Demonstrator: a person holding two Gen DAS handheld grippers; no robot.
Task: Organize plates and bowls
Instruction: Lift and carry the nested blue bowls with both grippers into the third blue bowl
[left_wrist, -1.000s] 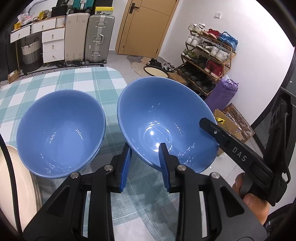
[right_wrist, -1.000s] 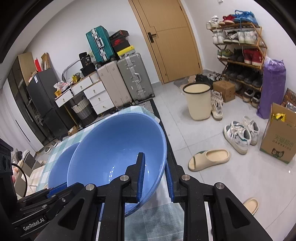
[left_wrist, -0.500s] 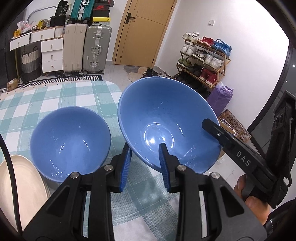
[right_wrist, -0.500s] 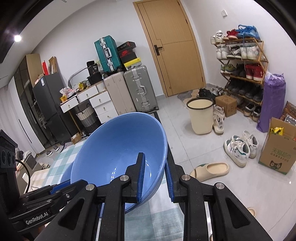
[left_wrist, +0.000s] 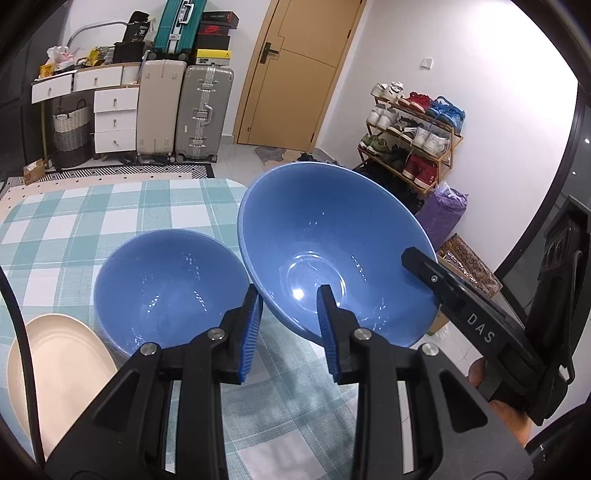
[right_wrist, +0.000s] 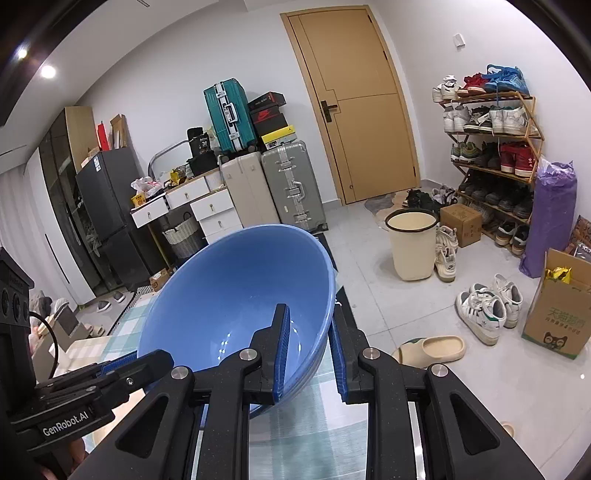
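A large blue bowl (left_wrist: 332, 240) hangs tilted above the table, held by both grippers. My left gripper (left_wrist: 290, 299) is shut on its near rim, one pad inside and one outside. A finger (left_wrist: 461, 306) of the right gripper clamps the rim on the right. In the right wrist view my right gripper (right_wrist: 308, 317) is shut on the same blue bowl (right_wrist: 240, 288), with the left gripper (right_wrist: 147, 363) at the lower left. A second blue bowl (left_wrist: 166, 284) sits on the table to the left, beside a beige plate (left_wrist: 55, 362).
The table carries a green checked cloth (left_wrist: 110, 214) and ends just right of the held bowl. On the floor beyond are a beige bin (right_wrist: 410, 243), shoes, a cardboard box (right_wrist: 557, 306), a shoe rack (right_wrist: 491, 155) and suitcases (right_wrist: 273, 188).
Both grippers have risen with the large blue bowl between them. The table, the second bowl and the beige plate now look smaller and farther below.
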